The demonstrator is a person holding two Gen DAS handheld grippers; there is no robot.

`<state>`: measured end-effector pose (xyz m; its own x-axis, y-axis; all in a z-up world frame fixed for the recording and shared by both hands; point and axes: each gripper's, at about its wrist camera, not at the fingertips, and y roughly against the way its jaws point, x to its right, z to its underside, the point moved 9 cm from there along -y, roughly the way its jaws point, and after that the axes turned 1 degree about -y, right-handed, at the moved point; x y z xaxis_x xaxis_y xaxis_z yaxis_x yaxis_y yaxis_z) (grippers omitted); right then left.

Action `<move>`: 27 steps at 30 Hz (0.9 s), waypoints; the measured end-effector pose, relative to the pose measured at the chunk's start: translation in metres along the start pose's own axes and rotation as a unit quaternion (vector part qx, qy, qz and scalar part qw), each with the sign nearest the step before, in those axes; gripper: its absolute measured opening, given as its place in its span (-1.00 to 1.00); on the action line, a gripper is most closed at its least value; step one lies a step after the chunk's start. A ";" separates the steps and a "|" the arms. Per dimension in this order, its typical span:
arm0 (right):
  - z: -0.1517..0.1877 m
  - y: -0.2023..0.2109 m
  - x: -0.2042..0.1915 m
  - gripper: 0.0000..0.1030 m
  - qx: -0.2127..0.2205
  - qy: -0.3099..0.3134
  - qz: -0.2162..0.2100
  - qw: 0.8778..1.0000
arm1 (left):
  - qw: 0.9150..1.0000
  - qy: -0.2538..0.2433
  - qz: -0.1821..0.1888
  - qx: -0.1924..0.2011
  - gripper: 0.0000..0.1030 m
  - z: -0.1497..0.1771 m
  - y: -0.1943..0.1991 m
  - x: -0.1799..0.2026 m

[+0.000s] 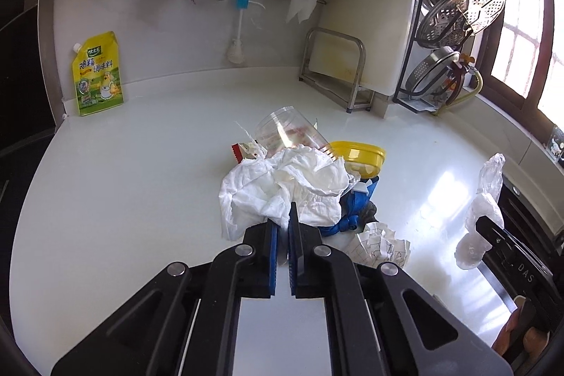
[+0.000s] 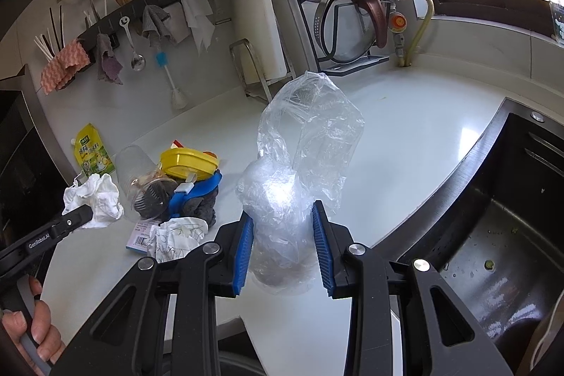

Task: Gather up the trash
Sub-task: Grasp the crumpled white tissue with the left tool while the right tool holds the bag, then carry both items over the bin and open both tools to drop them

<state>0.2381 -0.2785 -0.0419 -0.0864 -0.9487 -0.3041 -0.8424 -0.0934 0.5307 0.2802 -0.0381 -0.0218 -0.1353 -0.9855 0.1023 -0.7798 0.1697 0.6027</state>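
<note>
A heap of trash lies mid-counter: a crumpled white tissue, a tipped clear plastic cup, a yellow lid, a blue item, a red wrapper and a scribbled paper ball. My left gripper is shut on the tissue's near edge. The right wrist view shows the same grip on the tissue from the side. My right gripper is shut on a clear plastic bag, held upright above the counter to the right of the heap.
A yellow seasoning pouch leans on the back wall at left. A metal board stand and a rack of pot lids fill the back right. A dark sink opens at right. A hand holds the left gripper's handle.
</note>
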 end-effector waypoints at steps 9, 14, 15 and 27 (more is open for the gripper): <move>0.014 0.018 -0.013 -0.39 -0.011 0.025 0.011 1.000 | 1.000 0.003 0.017 -0.001 -0.89 0.001 0.022 -0.012; 0.018 0.031 -0.018 -0.39 -0.008 0.029 0.015 0.999 | 1.000 0.003 0.029 0.011 -0.89 -0.017 0.032 -0.014; 0.018 0.033 -0.019 -0.39 -0.007 0.029 0.015 0.999 | 1.000 0.000 0.026 0.017 -0.89 -0.020 0.035 -0.015; 0.044 0.073 -0.031 -0.39 -0.009 0.033 0.019 0.999 | 1.000 -0.021 0.006 0.014 -0.89 0.017 0.078 -0.025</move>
<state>0.1563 -0.2426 -0.0284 -0.0817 -0.9696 -0.2308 -0.8292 -0.0624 0.5555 0.2122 -0.0001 0.0090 -0.1697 -0.9825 0.0760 -0.7945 0.1821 0.5793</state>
